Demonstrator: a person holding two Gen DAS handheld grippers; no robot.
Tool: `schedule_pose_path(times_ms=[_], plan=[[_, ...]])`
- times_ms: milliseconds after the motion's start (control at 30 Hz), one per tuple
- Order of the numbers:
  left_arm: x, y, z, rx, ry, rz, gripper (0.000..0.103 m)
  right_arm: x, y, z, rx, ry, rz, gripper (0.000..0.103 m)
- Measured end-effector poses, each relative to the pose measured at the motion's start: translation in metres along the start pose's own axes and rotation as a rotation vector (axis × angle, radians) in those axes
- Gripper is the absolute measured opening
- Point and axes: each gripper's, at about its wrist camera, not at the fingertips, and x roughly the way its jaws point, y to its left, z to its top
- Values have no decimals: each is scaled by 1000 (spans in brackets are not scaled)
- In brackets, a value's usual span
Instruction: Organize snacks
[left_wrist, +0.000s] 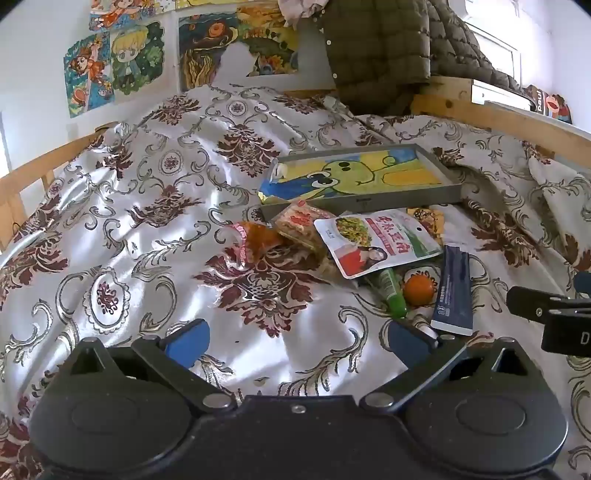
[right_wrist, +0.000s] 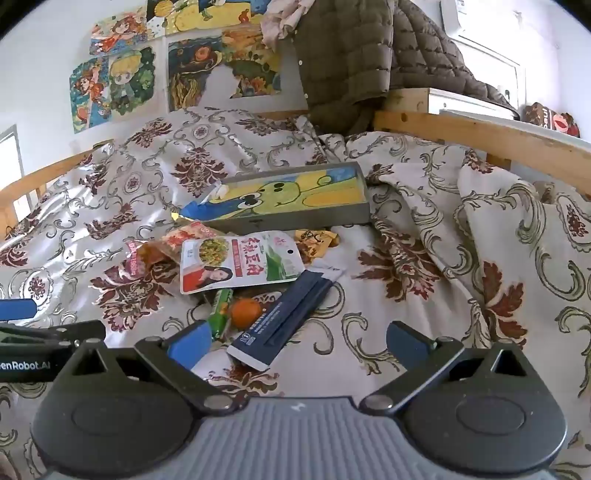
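A bed (left_wrist: 147, 206) covered with a shiny cream spread patterned in maroon and grey fills both views, with a wooden rail (right_wrist: 480, 136) running along its far side. At about 12 o'clock a quilted olive jacket (left_wrist: 373, 48) hangs over the rail, and cartoon posters (left_wrist: 122, 59) are stuck to the white wall at 11 o'clock.

On the spread, past the middle, lies a shallow grey tray (left_wrist: 369, 201) lined with a yellow-and-green cartoon picture; no snacks are visible inside it. The snacks sit in a loose heap just in front of its near wall. Largest is a white pouch (left_wrist: 376, 240) printed with a green dish and a face, lying on top of the others. At its 5 o'clock is a dark blue flat pack (left_wrist: 454, 291), its white end toward the camera in the left wrist view. At the pouch's 9 o'clock lie a clear red-printed packet (left_wrist: 299, 225) and an orange-filled packet (left_wrist: 258, 236). A small yellow packet (right_wrist: 314, 240) peeks out between pouch and tray. Under the pouch's near edge a green stick pack (left_wrist: 391, 295) lies just beside a small orange round thing (left_wrist: 417, 290).

The left gripper (left_wrist: 297, 339) hangs over bare spread at 7 o'clock from the heap, its blue-padded fingers spread wide with nothing between them. The right gripper (right_wrist: 295, 345) is near the blue pack, whose white end lies between its fingers (right_wrist: 188, 343), also spread wide and not pressing on it.
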Motion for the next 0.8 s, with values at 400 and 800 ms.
schedule_pose_path(times_ms=[400,800], plan=[[2,4,-2,-11,20,7,102,0,0,-1,15,8,23,103],[1,6,1,-15,16,12,102,2,0,-1,18,7,10,103]])
